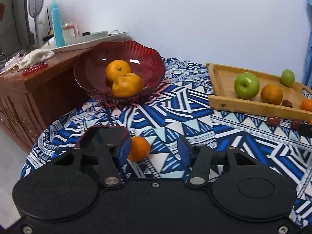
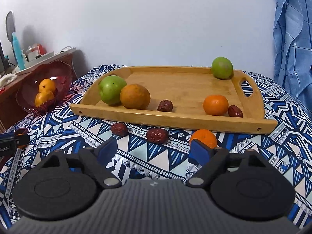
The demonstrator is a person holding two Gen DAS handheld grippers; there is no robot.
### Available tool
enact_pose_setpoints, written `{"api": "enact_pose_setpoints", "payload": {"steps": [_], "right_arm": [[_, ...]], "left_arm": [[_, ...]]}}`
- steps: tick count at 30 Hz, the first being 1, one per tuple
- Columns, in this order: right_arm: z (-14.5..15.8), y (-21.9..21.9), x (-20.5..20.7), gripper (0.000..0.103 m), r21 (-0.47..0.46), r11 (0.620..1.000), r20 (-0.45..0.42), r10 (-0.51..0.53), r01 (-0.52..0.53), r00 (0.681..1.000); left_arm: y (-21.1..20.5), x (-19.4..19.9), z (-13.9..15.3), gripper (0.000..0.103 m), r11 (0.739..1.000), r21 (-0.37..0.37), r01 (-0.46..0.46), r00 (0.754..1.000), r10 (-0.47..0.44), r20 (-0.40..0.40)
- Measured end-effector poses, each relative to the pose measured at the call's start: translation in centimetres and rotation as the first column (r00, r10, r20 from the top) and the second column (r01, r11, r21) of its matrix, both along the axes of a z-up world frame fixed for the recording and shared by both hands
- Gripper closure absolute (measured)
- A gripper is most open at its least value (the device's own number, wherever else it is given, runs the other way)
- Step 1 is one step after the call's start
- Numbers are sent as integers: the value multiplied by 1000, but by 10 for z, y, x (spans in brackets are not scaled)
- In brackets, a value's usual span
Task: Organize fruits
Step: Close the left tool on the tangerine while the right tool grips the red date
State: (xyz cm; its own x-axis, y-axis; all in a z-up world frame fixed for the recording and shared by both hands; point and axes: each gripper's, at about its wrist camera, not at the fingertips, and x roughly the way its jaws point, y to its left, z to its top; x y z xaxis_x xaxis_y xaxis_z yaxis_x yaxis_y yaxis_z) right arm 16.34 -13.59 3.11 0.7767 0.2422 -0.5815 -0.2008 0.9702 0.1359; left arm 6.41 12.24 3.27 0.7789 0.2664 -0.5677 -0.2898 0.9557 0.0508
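**Both tongs wide open over the patterned worktop, loose fruit within reach**

The left tongs (image 1: 154, 146) stood with their fingers spread apart, gripping nothing. A small mandarin (image 1: 138, 148) sat on the blue-and-white cloth (image 1: 175, 107) just beside the left finger's blue pad (image 1: 124, 148), at about 10 o'clock from the gap between the fingers; whether pad and fruit touched could not be told. Up at 11 o'clock, the red glass bowl (image 1: 91, 72) held two oranges (image 1: 124, 80), pressed against each other.

Over to the right tongs (image 2: 154, 148), and these too were parted, empty between the blue pads. A second mandarin (image 2: 203, 138) lay on the cloth right behind the right-hand pad (image 2: 200, 151), at 1 o'clock, against the near rail of the wooden tray (image 2: 175, 117). Two red dates (image 2: 157, 135) rested on the cloth just ahead at 12 o'clock, near each other but apart, both outside the tray.

Inside the tray, a big green apple (image 2: 111, 89) and a dull orange (image 2: 135, 96) sat touching at the left end. A date (image 2: 165, 105) lay near the middle of the front rail. Further right, a bright mandarin (image 2: 215, 105) had another date (image 2: 235, 111) just beside it. A smaller green fruit (image 2: 222, 67) perched at the far right corner, by the cut-out handle (image 2: 246, 88).

The bowl sat well apart from the tray, at its 9 o'clock side, next to a brown cabinet (image 1: 29, 97).
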Motion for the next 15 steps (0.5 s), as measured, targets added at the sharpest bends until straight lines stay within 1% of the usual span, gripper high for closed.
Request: {"api": "enact_pose_setpoints", "payload": {"steps": [4, 8, 10, 15], "right_arm": [[-1, 8, 4, 18, -27, 1000, 5, 6, -6, 1000], [-5, 13, 10, 25, -53, 999, -13, 10, -11, 1000], [-7, 16, 13, 27, -67, 998, -18, 16, -17, 1000], [-9, 26, 18, 29, -123, 991, -4, 47, -47, 999]], "left_arm": [[8, 2, -3, 53, 999, -5, -33, 999, 32, -16], [9, 5, -3, 53, 999, -14, -50, 999, 49, -15], [10, 3, -3, 53, 998, -23, -51, 999, 51, -11], [18, 4, -6, 54, 996, -48, -71, 997, 70, -31]]}}
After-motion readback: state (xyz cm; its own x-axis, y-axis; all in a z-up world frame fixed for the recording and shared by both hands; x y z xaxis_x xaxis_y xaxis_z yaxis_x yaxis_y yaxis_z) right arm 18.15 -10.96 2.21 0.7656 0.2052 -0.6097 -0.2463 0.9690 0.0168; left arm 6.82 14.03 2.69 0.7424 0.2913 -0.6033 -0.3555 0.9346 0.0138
